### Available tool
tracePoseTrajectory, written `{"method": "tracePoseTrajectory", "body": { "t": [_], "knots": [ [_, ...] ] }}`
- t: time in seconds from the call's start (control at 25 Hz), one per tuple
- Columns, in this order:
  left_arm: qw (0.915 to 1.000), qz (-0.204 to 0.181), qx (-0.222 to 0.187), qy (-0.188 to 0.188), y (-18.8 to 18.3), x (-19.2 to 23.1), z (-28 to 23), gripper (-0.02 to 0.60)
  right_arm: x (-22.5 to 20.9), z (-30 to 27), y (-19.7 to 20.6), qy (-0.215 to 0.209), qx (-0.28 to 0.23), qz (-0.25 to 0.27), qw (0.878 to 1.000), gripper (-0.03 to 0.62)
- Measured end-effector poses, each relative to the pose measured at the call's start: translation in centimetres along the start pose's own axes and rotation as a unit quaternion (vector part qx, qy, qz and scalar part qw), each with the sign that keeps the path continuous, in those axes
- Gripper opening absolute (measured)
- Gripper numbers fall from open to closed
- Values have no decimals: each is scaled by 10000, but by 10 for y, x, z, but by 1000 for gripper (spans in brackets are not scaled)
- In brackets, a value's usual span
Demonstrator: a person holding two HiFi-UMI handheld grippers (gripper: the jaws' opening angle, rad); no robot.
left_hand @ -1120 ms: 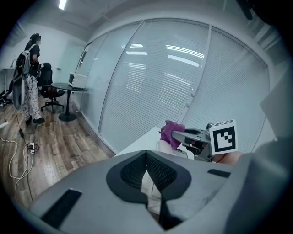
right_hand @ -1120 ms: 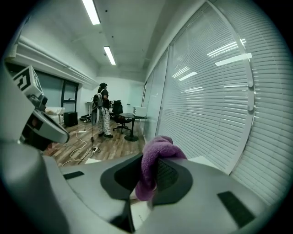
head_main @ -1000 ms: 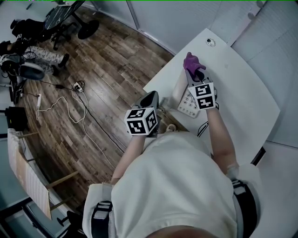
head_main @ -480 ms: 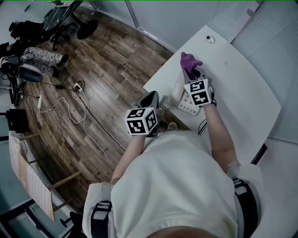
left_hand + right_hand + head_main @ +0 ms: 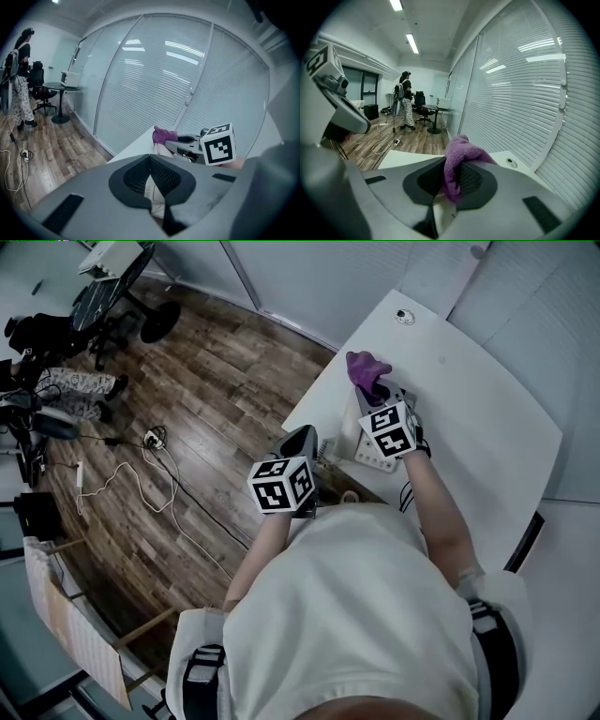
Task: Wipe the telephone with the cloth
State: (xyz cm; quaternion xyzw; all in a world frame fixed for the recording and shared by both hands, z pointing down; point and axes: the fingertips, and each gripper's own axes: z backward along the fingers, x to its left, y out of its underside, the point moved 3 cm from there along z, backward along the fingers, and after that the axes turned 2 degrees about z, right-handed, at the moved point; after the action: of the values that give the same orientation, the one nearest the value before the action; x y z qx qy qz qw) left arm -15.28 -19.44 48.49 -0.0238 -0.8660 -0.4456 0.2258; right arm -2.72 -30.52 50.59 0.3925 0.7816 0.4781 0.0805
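Right tool (image 5: 451, 178) gripping purple cloth (image 5: 461, 151) (plain in its own view), left tool (image 5: 150, 160) clenched, telephone (image 5: 377, 454) seen overhead

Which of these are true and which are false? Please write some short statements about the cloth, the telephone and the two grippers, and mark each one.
1. The right gripper holds a purple cloth. True.
2. The telephone lies on the wooden floor. False: it is on the white table.
3. The left gripper is wide open. False: its jaws are together, and it is apart from the cloth.
4. A person stands far back in the room, near a chair. True.
5. The cloth lies flat and spread out on the table. False: it is bunched up between the right gripper's jaws.
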Motion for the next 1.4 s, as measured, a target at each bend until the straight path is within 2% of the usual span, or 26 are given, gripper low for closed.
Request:
{"method": "tracePoseTrajectory", "body": {
  "t": [0.52,1.4],
  "knots": [
    [9999,45,109,118,7,-6,-8,20,22,16,2,-203,-71,63,9997,69],
    [9996,181,94,168,23,-12,-1,20,79,44,18,-836,-160,39,9964,69]
  ]
}}
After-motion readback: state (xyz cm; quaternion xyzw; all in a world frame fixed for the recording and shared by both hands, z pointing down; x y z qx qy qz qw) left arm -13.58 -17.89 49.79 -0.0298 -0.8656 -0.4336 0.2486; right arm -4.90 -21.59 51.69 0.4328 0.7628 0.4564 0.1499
